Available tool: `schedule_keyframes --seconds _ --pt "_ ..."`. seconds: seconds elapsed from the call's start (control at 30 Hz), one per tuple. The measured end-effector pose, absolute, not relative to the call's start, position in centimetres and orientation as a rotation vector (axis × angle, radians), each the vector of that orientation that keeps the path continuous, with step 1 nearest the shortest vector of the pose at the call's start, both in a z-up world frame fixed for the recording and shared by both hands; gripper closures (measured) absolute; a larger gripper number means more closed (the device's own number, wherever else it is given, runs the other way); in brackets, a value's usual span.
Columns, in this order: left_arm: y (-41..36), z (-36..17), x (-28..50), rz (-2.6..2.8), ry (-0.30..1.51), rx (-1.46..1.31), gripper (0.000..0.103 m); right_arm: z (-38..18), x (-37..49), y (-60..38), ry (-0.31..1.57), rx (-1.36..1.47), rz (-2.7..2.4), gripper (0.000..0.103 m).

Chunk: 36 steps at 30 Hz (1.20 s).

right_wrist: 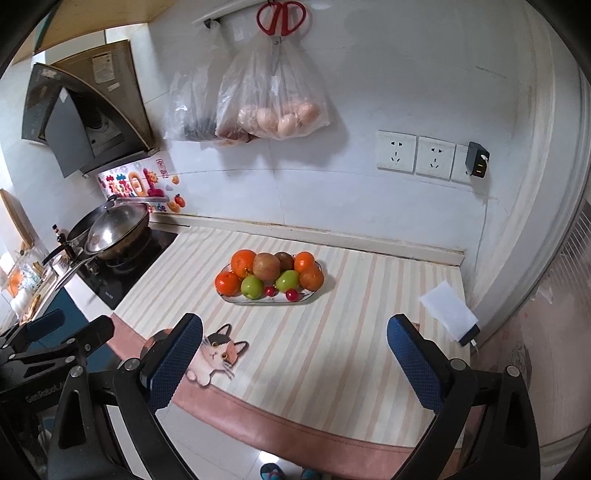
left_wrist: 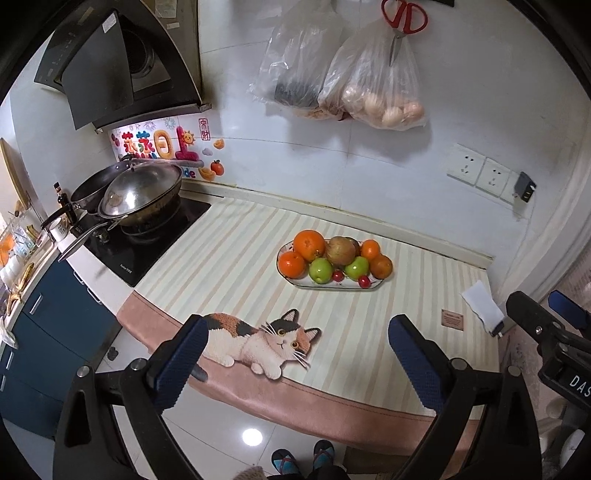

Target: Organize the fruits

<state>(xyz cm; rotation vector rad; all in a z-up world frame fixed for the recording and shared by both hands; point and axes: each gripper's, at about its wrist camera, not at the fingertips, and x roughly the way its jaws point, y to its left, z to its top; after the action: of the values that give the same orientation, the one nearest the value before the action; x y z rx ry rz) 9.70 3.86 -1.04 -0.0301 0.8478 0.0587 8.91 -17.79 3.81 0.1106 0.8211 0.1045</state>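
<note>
A white oval plate stands on the striped mat near the back of the counter. It holds several oranges, two green apples, a brownish apple and small red fruits. My left gripper is open and empty, in front of the counter edge, well short of the plate. My right gripper is open and empty, likewise held back from the plate. Each gripper shows at the edge of the other's view.
The mat has a cat picture at its front edge. A stove with woks stands to the left. Plastic bags and red scissors hang on the wall. A white charger lies at the right.
</note>
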Motion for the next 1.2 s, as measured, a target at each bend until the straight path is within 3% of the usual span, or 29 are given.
schedule_keyframes --seconds 0.47,1.2 --pt "3.0 -3.7 15.9 0.096 0.900 -0.010 0.003 0.1 16.4 -17.1 0.876 0.085 0.100 0.001" --pt "3.1 -4.0 17.9 0.102 0.914 -0.016 0.003 -0.8 18.8 -16.7 0.890 0.096 0.119 0.001"
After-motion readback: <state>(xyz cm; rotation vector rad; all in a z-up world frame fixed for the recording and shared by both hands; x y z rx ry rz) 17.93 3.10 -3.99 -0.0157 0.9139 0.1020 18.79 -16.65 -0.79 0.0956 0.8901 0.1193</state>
